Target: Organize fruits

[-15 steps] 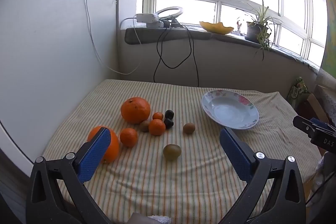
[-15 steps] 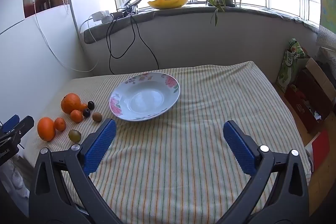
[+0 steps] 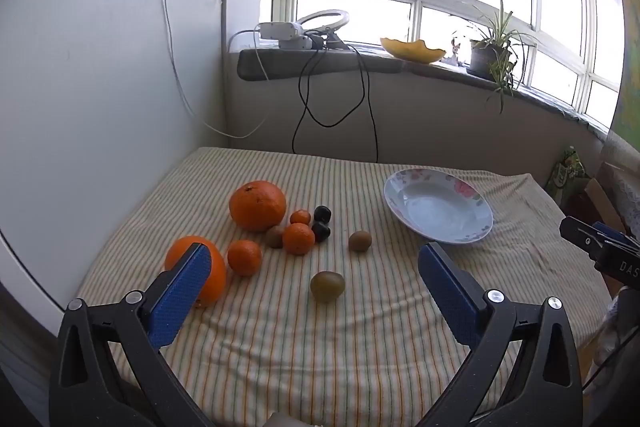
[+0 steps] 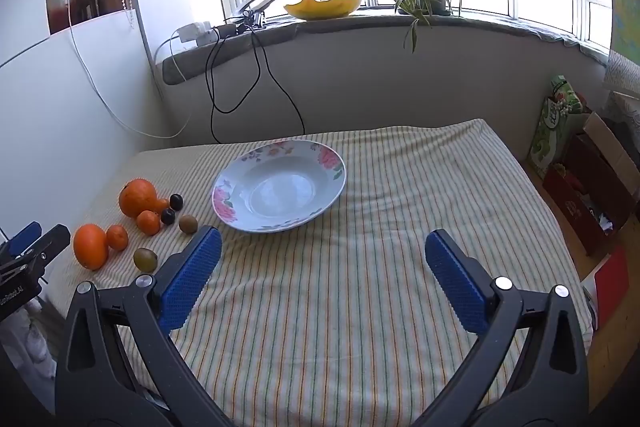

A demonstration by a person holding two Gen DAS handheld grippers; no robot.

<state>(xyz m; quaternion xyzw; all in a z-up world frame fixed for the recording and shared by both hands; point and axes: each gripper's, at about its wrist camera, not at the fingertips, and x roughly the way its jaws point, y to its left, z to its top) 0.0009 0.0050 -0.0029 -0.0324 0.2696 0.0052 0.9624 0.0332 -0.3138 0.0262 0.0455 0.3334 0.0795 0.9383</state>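
On the striped cloth, left side, lies a cluster of fruit: a large orange point(image 3: 258, 205), a second orange point(image 3: 188, 253) partly behind my left finger, three mandarins point(image 3: 298, 238), dark plums point(image 3: 322, 214) and three kiwis, the nearest kiwi point(image 3: 327, 286) lying apart at the front. To the right sits a floral plate point(image 3: 460, 183), with nothing in it. My left gripper point(image 3: 316, 263) hovers open over the near fruit, holding nothing. My right gripper point(image 4: 323, 239) is open too, just in front of the plate point(image 4: 328, 159), with the fruit cluster point(image 4: 138, 197) off to its left.
A white wall panel point(image 3: 100, 107) borders the table's left side. Cables point(image 3: 332, 99) hang from the windowsill point(image 4: 360, 23), which holds a yellow bowl and a potted plant. Boxes and bags point(image 4: 580, 187) stand on the floor to the right.
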